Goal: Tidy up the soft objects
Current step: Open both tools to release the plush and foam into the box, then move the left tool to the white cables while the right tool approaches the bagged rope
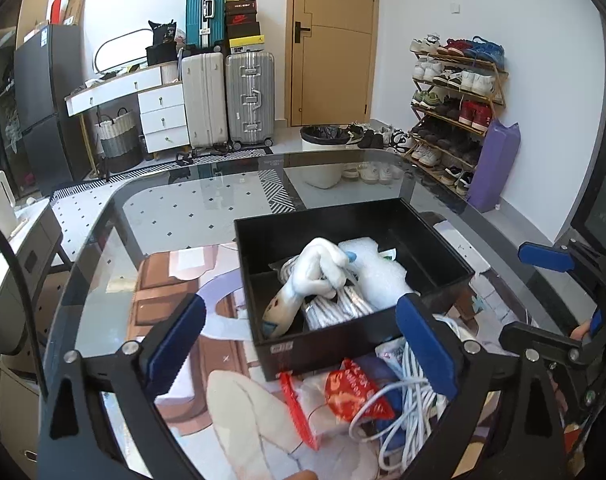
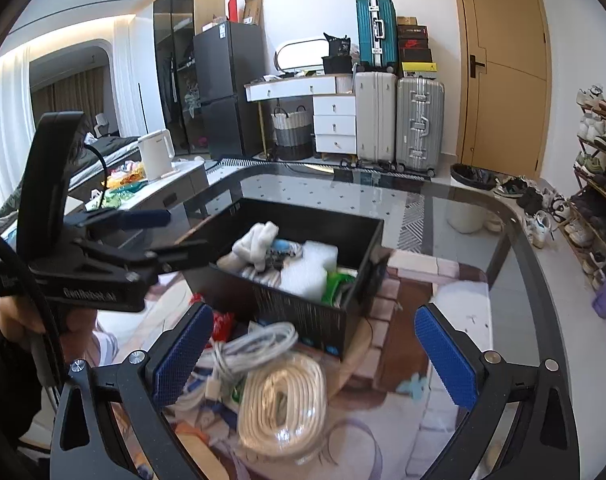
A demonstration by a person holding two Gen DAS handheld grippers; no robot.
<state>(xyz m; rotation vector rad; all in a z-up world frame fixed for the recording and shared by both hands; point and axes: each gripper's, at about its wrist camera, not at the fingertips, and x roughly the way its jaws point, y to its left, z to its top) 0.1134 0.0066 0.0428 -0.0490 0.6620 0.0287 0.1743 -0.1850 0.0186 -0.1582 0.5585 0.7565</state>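
With both the left hand-held gripper (image 1: 303, 336) and right hand-held gripper (image 2: 315, 344) open and empty, you risk snagging the loose cable coil (image 2: 281, 392) against the black box (image 2: 303, 308).

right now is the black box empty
No, the black box already holds white socks, a foam sheet and a bundled cord.

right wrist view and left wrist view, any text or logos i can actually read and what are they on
"GenRobot.AI", roughly, on the body of the left tongs; the lettering is blurred.
A red Nike swoosh on a shoe box stacked on the suitcases; the words above it are too small.
White print on the red packet is unreadable.
The label on the black box is too blurred.
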